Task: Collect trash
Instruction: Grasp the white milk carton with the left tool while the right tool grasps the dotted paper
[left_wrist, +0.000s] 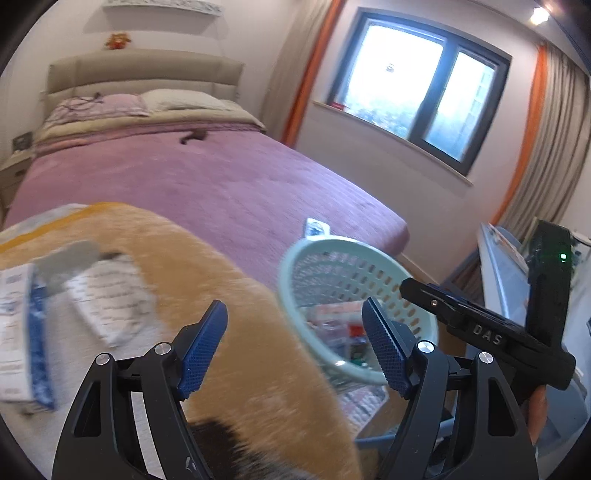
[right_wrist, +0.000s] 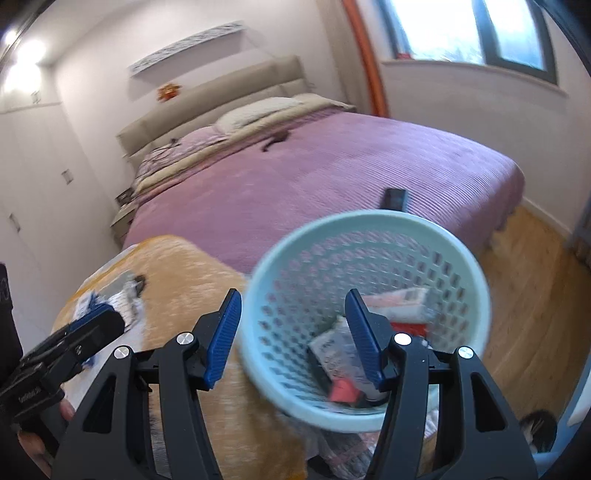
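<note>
left tool (left_wrist: 293, 349): blue pads apart, nothing between them, hovering over the orange fuzzy blanket (left_wrist: 236, 295).
right tool (right_wrist: 293, 338): pads apart and empty, pointing into the basket (right_wrist: 458, 243).
basket: pale green, perforated, sits tilted at the blanket's edge near the foot of the pink bed (right_wrist: 332, 166); already holds several wrappers and small boxes.
remaining trash: white and blue papers (left_wrist: 22, 332) plus a crumpled sheet (left_wrist: 110, 299) lie on the blanket, left of the left tool, well apart from the basket.
risk, basket: looks poorly seated, so a nudge from either tool could tip it and spill the contents.
risk, grasp: flat paper on deep pile, pads may pinch blanket instead.
risk, view: frames blurred, aim could drift.
</note>
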